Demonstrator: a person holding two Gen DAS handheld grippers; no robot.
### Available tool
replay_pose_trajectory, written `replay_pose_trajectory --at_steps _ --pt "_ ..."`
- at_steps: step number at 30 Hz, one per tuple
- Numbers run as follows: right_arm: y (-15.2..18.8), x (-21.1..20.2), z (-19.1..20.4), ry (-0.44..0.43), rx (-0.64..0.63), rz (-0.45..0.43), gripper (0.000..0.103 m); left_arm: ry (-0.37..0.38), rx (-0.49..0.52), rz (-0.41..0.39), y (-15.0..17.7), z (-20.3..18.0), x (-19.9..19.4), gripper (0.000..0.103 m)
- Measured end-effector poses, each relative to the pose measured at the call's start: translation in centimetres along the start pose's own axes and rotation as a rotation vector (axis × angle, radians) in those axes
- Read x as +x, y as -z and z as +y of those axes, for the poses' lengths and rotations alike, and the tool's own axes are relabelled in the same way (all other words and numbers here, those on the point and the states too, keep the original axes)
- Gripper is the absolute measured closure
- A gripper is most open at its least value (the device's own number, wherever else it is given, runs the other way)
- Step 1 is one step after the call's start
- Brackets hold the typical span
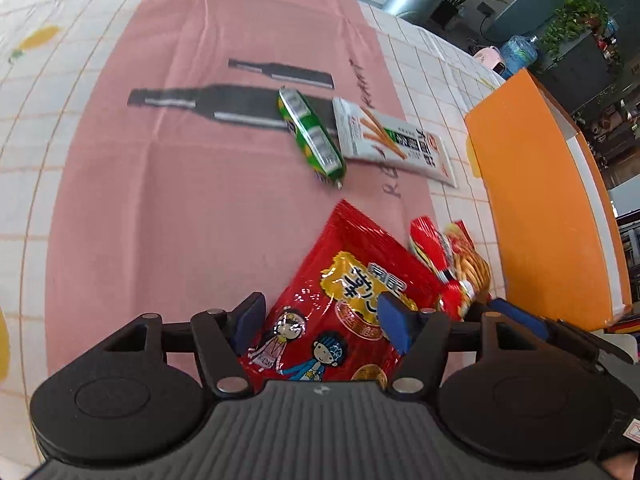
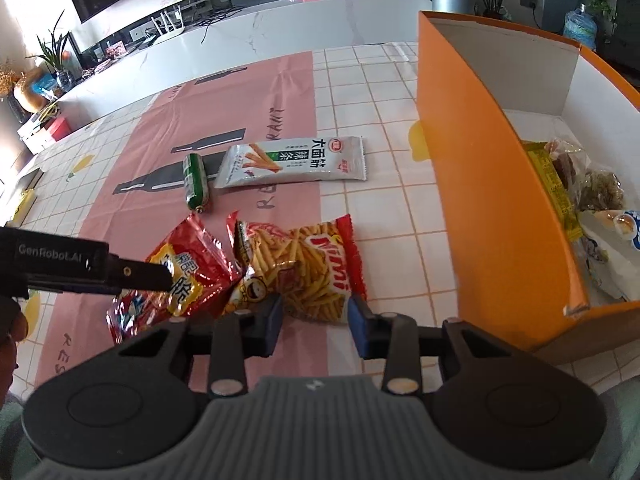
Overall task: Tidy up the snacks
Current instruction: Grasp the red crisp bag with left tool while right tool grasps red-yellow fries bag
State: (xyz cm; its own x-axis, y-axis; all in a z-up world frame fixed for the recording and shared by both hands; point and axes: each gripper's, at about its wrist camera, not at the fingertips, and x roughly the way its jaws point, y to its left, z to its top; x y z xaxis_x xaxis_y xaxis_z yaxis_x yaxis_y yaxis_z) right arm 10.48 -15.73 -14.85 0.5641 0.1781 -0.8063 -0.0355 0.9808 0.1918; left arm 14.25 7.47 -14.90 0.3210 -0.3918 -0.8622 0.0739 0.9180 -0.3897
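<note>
A red snack bag with cartoon figures (image 1: 340, 300) lies on the pink mat; my left gripper (image 1: 320, 324) is open with its blue pads on either side of the bag's near end. A red Mimi fries bag (image 2: 304, 268) lies beside it, and my right gripper (image 2: 316, 322) is open with its pads at that bag's near edge. The red cartoon bag (image 2: 188, 276) and the left gripper's body (image 2: 80, 270) show at left in the right wrist view. A green sausage stick (image 1: 314, 136) and a white spicy-strip packet (image 1: 396, 140) lie farther out.
An orange box (image 2: 480, 184) with a white inside stands to the right and holds several snack packets (image 2: 580, 200). The table has a white tiled cloth (image 2: 380, 92) with a pink mat (image 1: 180, 200) over it. A counter with plants lies beyond.
</note>
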Motion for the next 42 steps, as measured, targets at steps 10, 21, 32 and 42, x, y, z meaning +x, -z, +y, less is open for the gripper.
replay_pose_trajectory --at_steps 10,21,32,42 --pt "0.4 -0.1 1.1 -0.149 -0.029 -0.013 0.071 -0.052 0.195 0.059 2.3 -2.9 -0.2 0.016" --pt "0.7 -1.7 0.1 -0.042 -0.129 -0.056 0.071 -0.189 0.166 -0.015 2.2 -5.5 1.2 0.014" --pt "-0.9 -0.8 0.6 -0.023 -0.439 -0.051 0.064 -0.254 0.213 -0.022 2.2 -6.8 2.2 0.027" --pt "-0.3 1.3 3.0 -0.077 -0.639 -0.076 0.049 -0.201 0.104 -0.044 1.7 -3.9 0.3 0.036"
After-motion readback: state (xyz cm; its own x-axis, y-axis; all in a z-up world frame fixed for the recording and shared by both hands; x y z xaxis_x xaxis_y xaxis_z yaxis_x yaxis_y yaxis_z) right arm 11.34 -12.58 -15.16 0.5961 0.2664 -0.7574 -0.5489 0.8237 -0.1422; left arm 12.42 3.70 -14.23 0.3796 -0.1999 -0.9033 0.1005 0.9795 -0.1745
